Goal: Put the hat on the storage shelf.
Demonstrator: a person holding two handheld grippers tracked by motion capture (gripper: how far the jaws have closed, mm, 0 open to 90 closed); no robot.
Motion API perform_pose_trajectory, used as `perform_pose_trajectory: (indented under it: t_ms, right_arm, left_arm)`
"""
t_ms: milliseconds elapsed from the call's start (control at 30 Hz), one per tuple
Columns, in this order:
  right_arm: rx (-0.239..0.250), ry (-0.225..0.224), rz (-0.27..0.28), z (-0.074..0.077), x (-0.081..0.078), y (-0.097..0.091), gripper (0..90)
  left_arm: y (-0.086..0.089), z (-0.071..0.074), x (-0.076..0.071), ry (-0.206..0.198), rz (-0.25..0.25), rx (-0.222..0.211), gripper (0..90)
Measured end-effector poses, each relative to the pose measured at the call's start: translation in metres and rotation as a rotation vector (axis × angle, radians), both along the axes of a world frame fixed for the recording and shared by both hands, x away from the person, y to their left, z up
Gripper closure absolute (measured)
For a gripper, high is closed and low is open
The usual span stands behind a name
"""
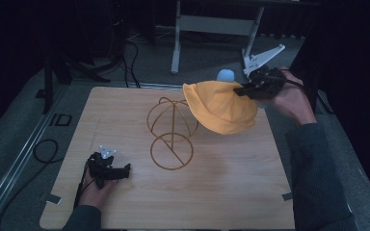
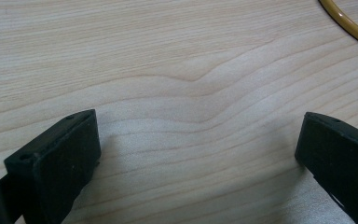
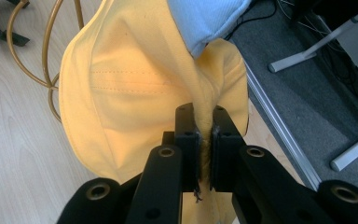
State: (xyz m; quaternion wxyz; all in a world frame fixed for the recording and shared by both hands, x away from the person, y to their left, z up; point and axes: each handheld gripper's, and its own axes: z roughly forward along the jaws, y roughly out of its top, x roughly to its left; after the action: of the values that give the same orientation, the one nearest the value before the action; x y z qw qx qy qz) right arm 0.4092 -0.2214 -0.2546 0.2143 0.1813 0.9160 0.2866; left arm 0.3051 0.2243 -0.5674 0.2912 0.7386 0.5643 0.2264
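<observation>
Hat (image 1: 220, 107) hangs crown-down, seemingly, pinched by right hand-held gripper (image 1: 244, 89) beside wire stand (image 1: 171, 131); left hand-held gripper (image 1: 123, 171) gapes.

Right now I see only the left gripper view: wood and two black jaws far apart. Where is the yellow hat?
Observer: The yellow hat hangs in the air, pinched by the right hand-held gripper at the table's far right.
Operator: Is it on the stand already?
Observer: No. The wire stand is bare, mid-table, with the hat beside its dome.
Operator: And my gripper?
Observer: The left hand-held gripper is low at the near left of the table, short of the stand's ring base.
</observation>
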Motion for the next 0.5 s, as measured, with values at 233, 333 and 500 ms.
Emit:
perform_pose_trajectory:
  t_ms: [233,333,500]
  right_arm:
    - [0.006,-0.004,0.013,0.004,-0.002,0.003,84.5]
    - [0.015,-0.002,0.022,0.005,-0.003,0.005,84.5]
    - [0.017,-0.002,0.038,0.007,-0.003,0.012,84.5]
  left_arm:
    - [0.000,0.000,0.000,0.000,0.000,0.000,0.2]
    - [0.000,0.000,0.000,0.000,0.000,0.000,0.2]
    - [0.000,0.000,0.000,0.000,0.000,0.000,0.2]
